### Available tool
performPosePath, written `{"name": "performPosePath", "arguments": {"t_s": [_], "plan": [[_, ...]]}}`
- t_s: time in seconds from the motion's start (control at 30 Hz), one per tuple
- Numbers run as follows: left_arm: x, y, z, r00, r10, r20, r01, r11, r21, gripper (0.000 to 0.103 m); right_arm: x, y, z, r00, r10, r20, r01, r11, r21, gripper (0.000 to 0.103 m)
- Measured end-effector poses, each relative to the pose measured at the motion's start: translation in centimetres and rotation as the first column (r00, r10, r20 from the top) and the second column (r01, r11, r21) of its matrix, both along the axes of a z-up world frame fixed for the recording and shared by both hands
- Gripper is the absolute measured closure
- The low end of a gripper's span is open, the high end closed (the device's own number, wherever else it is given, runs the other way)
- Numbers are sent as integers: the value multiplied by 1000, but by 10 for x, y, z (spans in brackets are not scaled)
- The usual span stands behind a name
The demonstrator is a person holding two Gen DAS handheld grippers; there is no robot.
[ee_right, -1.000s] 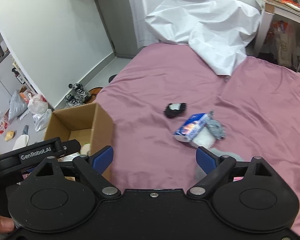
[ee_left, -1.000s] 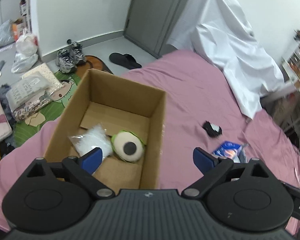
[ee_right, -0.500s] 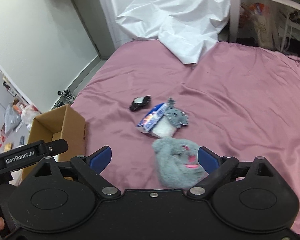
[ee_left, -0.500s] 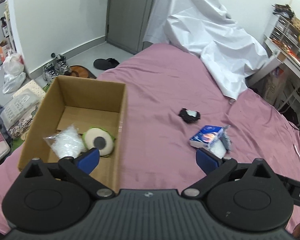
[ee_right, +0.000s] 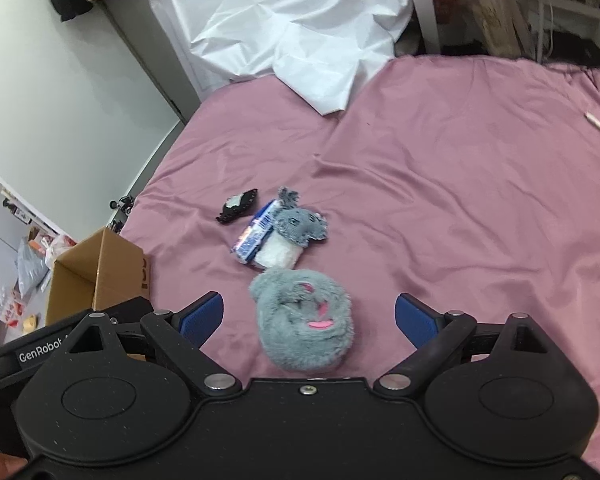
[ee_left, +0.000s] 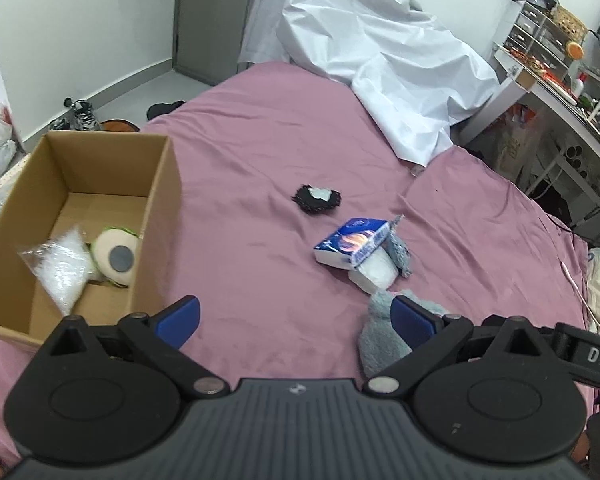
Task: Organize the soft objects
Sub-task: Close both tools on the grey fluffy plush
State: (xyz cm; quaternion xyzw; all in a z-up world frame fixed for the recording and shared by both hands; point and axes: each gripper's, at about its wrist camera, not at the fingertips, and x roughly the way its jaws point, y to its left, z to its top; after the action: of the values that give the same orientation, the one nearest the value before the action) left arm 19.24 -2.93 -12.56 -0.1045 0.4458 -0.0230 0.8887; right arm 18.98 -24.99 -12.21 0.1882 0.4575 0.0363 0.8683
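Note:
A cardboard box (ee_left: pixel 162 204) (ee_right: pixel 112 258) sits at the left edge of the pink bed and holds a white fluffy bag (ee_left: pixel 62 266) and a round green-rimmed plush (ee_left: pixel 114 256). A grey fuzzy plush (ee_right: pixel 304 322) (ee_left: pixel 378 340) lies just in front of my right gripper (ee_right: pixel 308 318), between its open fingers. Beyond it lie a blue tissue pack (ee_right: pixel 256 232) (ee_left: pixel 350 242), a white pouch (ee_right: pixel 278 254), a small grey toy (ee_right: pixel 300 226) and a black item (ee_right: pixel 236 206) (ee_left: pixel 316 198). My left gripper (ee_left: pixel 294 320) is open and empty, right of the box.
A white sheet (ee_left: pixel 380 52) (ee_right: pixel 284 24) is heaped at the far end of the bed. Shelves and clutter (ee_left: pixel 560 64) stand to the right. Shoes and bags (ee_left: pixel 72 114) lie on the floor left of the bed.
Both grippers have swung right, away from the box and toward the items on the bed. The grey plush has come into view between the right fingers.

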Motion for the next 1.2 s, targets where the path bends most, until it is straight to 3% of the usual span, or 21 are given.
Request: {"name": "performPosePath", "arguments": {"t_s": [0.27, 0.47, 0.6, 0.87, 1.03, 1.2], "plan": [[9, -16, -18, 999, -31, -41, 28, 996, -83, 10, 4, -19, -26, 998, -29, -59, 35, 995, 93, 31], [17, -32, -30, 996, -60, -61, 54, 993, -101, 31, 6, -27, -38, 994, -54, -96, 66, 989, 129, 43], [23, -38, -39, 994, -71, -86, 57, 986, -158, 42, 13, -31, -49, 989, -58, -135, 81, 981, 175, 58], [32, -50, -55, 986, -94, -138, 60, 970, -234, 59, 19, -40, -65, 981, -54, -187, 102, 961, 256, 66], [38, -51, -70, 971, -91, -220, 21, 953, -301, 71, 24, -39, -72, 978, -36, -204, 92, 958, 272, 68], [40, -52, -78, 967, -65, -247, -10, 956, -292, 76, 32, -34, -81, 976, -3, -218, 65, 959, 275, 77]]}}
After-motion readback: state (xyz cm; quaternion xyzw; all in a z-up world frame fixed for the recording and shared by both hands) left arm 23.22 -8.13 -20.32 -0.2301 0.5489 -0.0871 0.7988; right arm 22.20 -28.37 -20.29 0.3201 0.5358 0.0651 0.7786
